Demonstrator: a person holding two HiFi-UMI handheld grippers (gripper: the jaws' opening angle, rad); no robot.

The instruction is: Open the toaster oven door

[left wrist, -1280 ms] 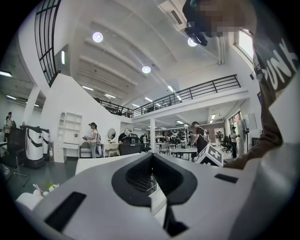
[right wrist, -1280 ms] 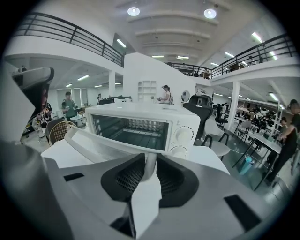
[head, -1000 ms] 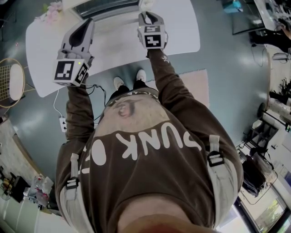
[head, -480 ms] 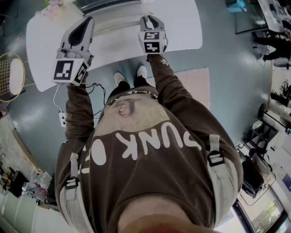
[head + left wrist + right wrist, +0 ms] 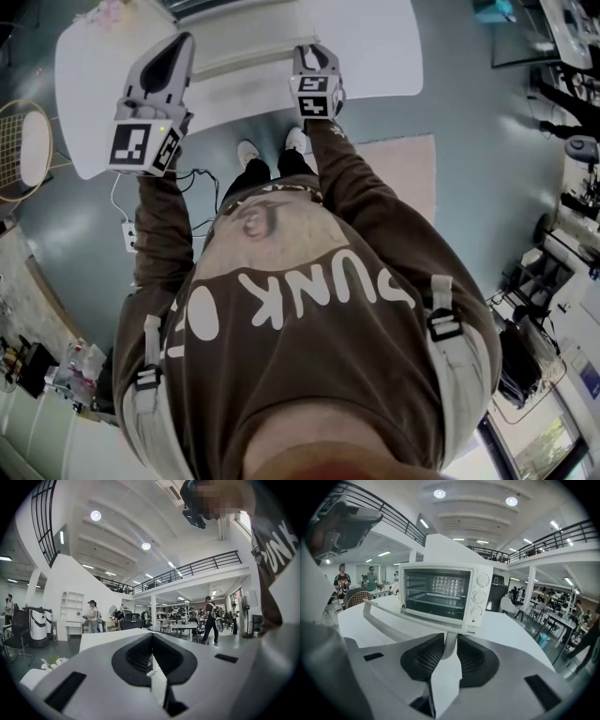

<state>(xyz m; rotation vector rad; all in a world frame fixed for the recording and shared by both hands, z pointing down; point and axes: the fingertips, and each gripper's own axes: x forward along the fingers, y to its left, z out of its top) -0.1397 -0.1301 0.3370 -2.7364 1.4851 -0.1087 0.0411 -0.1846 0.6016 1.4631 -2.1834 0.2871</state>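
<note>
A white toaster oven (image 5: 440, 595) stands on the white table (image 5: 375, 47). Its door hangs open toward me, so the racks inside show. The door handle (image 5: 379, 620) is a long white bar, and its right end runs down between my right gripper's (image 5: 449, 641) jaws. The pads sit against it on both sides, although the jaws have just been opening slightly. In the head view the right gripper (image 5: 316, 52) is at the oven's front. My left gripper (image 5: 173, 52) hovers level to the left, clear of the oven. Seen in its own view, the left gripper (image 5: 152, 641) is shut on nothing.
Pink flowers (image 5: 103, 14) lie at the table's far left corner. A round woven chair (image 5: 19, 164) stands left of the table. A power strip (image 5: 131, 244) and a pink rug (image 5: 394, 173) lie on the floor by my feet. People walk among desks in the background.
My right gripper has sunk and come toward me with the handle, and the door has swung further down. The left gripper has stayed where it was.
</note>
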